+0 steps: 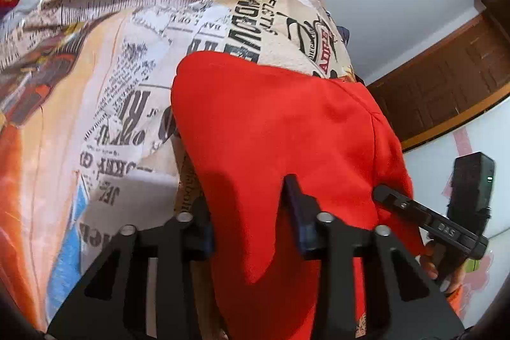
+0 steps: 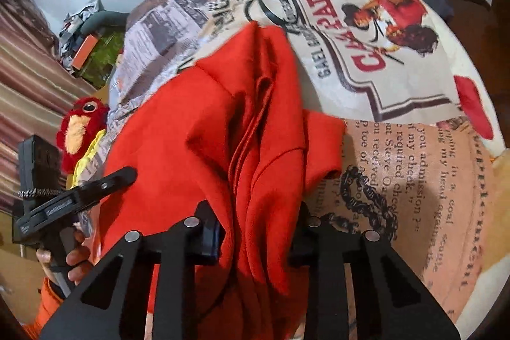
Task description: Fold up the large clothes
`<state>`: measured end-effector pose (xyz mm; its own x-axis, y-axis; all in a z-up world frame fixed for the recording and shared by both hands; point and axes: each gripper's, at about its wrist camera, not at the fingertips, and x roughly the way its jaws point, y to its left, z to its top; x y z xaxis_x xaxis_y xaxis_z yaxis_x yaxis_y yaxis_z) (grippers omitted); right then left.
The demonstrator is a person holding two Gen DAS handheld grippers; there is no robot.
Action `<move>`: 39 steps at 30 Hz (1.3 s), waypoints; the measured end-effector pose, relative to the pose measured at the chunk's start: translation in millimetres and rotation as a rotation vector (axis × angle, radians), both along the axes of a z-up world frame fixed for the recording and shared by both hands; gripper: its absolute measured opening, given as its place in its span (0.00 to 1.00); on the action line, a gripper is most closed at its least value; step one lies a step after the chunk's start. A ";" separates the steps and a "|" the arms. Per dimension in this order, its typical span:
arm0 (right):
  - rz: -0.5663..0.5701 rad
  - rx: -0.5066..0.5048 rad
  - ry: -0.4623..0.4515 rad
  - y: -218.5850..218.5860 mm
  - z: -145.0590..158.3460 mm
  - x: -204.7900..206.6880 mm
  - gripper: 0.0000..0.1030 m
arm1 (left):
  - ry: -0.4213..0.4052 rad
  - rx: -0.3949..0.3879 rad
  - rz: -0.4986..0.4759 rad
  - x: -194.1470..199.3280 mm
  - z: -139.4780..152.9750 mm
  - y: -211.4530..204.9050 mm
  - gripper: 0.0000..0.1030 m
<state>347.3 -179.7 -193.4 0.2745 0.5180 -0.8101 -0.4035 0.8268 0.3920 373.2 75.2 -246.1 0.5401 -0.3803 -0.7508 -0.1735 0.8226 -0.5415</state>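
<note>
The red garment [image 1: 271, 123] lies on the newspaper-print bedspread [image 1: 127, 59], its long axis running away from both hand-held grippers. The left hand-held gripper [image 1: 251, 212] and right hand-held gripper [image 2: 258, 222] each pinch a bunch of its near edge, side by side, equally near.

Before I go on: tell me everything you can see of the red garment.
The red garment is plain, matte knit-looking cloth, rumpled, with lengthwise folds bunched at its middle and a seamed edge. It lies on the newspaper-print bedspread. The left claw and right claw each have cloth pinched between their fingers.
</note>
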 end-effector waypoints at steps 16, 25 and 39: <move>0.090 0.052 -0.170 100.3 78.1 -35.0 0.22 | -0.193 0.174 0.054 -40.5 106.6 91.5 0.27; 0.151 0.090 -0.205 205.6 71.6 -20.0 0.23 | -0.201 0.268 0.137 -39.5 117.0 188.8 0.27; 0.127 0.049 -0.035 311.0 -40.9 36.7 0.23 | 0.001 0.297 0.167 29.2 -2.6 295.1 0.28</move>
